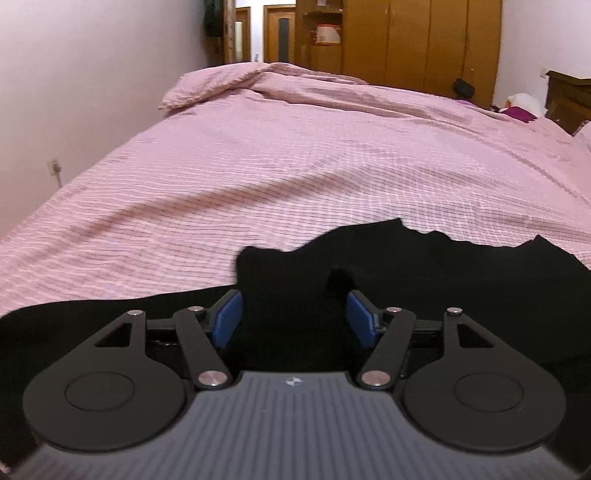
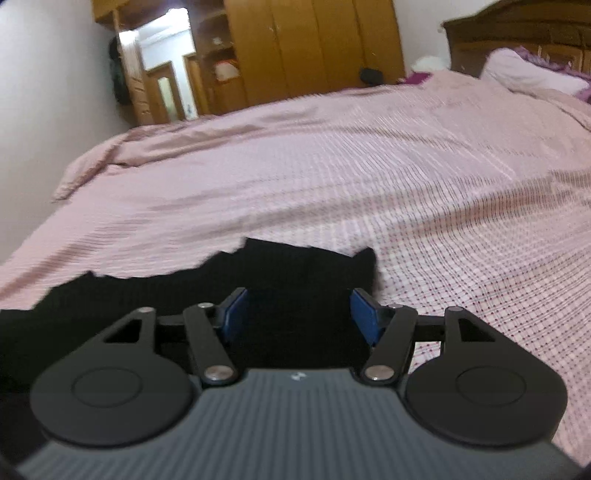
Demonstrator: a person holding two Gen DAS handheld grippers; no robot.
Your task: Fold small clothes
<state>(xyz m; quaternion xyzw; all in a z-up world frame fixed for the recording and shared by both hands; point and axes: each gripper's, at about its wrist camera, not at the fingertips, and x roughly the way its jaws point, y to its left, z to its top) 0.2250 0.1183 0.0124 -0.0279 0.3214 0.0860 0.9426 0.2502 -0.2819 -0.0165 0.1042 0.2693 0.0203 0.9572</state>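
A: We're over a bed (image 1: 295, 166) spread with a pink checked duvet cover, a wooden wardrobe (image 1: 406, 40) at twelve o'clock behind it and a pale wall at nine o'clock.

B: Where do we have the clothing?

A: A black garment (image 1: 424, 266) lies on the cover across the near edge of the left wrist view, running from six o'clock out to three o'clock. Its far edge is ragged and rumpled. Too dark for us to tell what kind of garment it is.

B: And our left gripper (image 1: 293, 317)?

A: Jaws wide apart, blue pads (image 1: 227, 317) on either side of the black cloth, nothing pinched between them. Whether the pads touch the fabric we cannot tell.

B: The right gripper (image 2: 298, 314)?

A: Same: spread wide, holding nothing. In its view the black garment (image 2: 303, 269) sits from six o'clock towards nine o'clock, and its corner ends just past the right-hand pad (image 2: 364, 317). Bare checked cover fills three o'clock. A pillow (image 2: 532, 74) rests at one o'clock by the dark headboard (image 2: 517, 33).
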